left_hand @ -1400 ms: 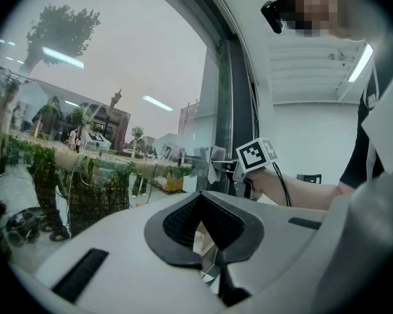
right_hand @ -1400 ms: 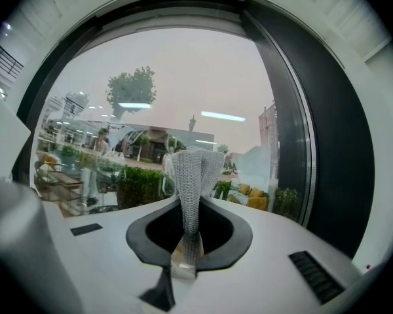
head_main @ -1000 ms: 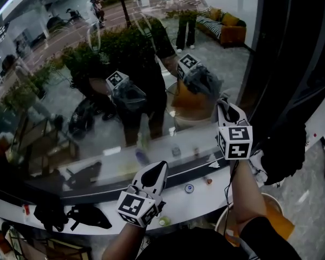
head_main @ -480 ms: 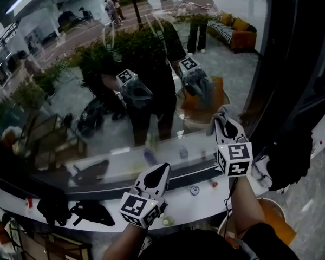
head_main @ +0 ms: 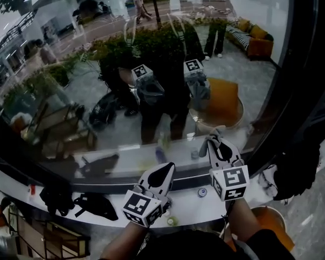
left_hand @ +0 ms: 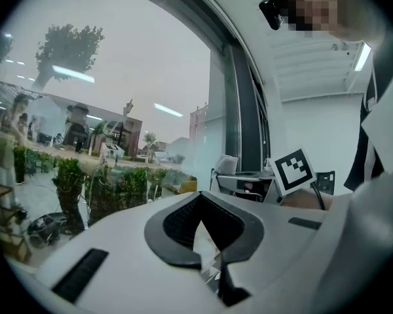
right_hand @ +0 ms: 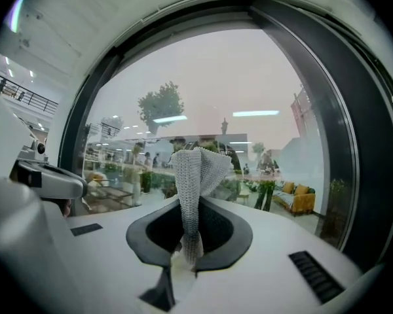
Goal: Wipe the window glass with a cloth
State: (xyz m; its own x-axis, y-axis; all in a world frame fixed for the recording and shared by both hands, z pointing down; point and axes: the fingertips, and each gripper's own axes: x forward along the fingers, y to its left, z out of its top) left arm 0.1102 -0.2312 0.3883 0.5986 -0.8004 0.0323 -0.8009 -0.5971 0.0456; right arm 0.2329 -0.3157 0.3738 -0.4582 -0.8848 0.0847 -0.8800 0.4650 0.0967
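Observation:
The window glass [head_main: 97, 91] fills most of the head view and mirrors both grippers. My right gripper [head_main: 215, 143] is shut on a grey knitted cloth [head_main: 212, 136], low on the pane just above the sill. In the right gripper view the cloth [right_hand: 196, 169] stands up from between the jaws of the right gripper [right_hand: 191, 209], with the glass [right_hand: 249, 84] close ahead. My left gripper [head_main: 166, 171] hovers over the sill to the left, shut, with nothing in it. The left gripper view shows the left gripper [left_hand: 200, 205] with its pads together and the window [left_hand: 118, 77] beyond.
A white sill [head_main: 114, 221] runs under the glass with small caps [head_main: 202, 192] and black objects [head_main: 95, 205] on it. A dark window frame [head_main: 314, 80] rises at the right. Below right are a black bundle [head_main: 292, 172] and an orange tub [head_main: 268, 221].
My right gripper has come down and left along the glass with the cloth, ending near the sill. The left gripper has stayed by the sill.

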